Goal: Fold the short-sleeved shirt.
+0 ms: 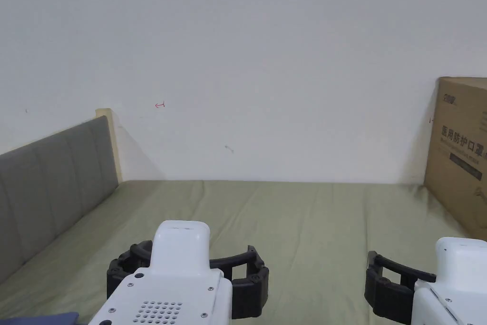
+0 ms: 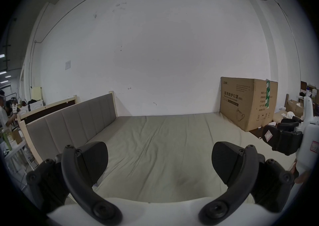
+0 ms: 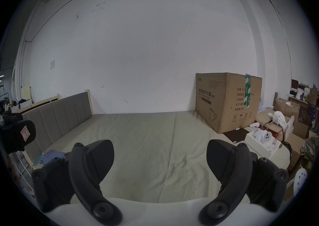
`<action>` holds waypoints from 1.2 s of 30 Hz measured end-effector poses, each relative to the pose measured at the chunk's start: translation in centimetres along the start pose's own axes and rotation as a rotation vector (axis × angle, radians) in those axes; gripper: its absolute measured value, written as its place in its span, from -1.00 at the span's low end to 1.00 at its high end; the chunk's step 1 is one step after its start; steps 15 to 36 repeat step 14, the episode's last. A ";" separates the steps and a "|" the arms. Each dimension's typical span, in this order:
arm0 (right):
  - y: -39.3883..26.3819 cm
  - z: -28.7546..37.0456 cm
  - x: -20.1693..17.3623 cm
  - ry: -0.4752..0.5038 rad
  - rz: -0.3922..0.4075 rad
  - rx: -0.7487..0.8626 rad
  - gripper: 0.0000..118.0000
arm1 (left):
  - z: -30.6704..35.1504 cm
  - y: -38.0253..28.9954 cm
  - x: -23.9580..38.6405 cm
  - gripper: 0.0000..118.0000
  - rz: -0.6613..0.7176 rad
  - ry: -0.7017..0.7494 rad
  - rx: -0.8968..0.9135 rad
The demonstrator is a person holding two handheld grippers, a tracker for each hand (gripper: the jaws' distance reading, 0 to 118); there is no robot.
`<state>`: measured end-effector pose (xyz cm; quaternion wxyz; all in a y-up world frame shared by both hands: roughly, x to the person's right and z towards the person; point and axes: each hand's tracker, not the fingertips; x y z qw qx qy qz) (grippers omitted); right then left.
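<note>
Shirt-wise, all I can pick out is a blue bundle of cloth (image 3: 50, 156) at about 8 o'clock in the right gripper view, lying at the near left corner of the bed beside the headboard; whether it is the short-sleeved shirt I cannot tell. A sliver of the same blue sits at 7 o'clock in the head view.

From the biggest thing down: the white wall (image 1: 266, 64) at 12 o'clock, then the bed (image 1: 304, 226) with its wrinkled olive sheet, the grey padded headboard (image 1: 52, 178) at 9 o'clock, and a cardboard box (image 1: 459, 154) at 3 o'clock standing on the far right corner of the bed against the wall.

My left gripper (image 2: 159, 159) hangs over the sheet with its jaws spread wide and nothing between them. My right gripper (image 3: 160, 158), at 5 o'clock in the head view, is likewise wide apart and empty.
</note>
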<state>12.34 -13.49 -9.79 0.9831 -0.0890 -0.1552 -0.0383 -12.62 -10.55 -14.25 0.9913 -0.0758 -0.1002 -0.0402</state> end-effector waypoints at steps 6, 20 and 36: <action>0.0 0.0 0.0 -0.001 0.008 -0.003 0.85 | -0.6 -0.1 -0.8 1.00 0.067 -0.022 -0.024; -0.2 -0.2 -0.4 0.000 0.026 -0.009 0.85 | 0.0 -0.2 0.3 1.00 -0.007 -0.027 0.037; -0.2 -0.2 -0.4 0.000 0.026 -0.009 0.85 | 0.0 -0.2 0.3 1.00 -0.007 -0.027 0.037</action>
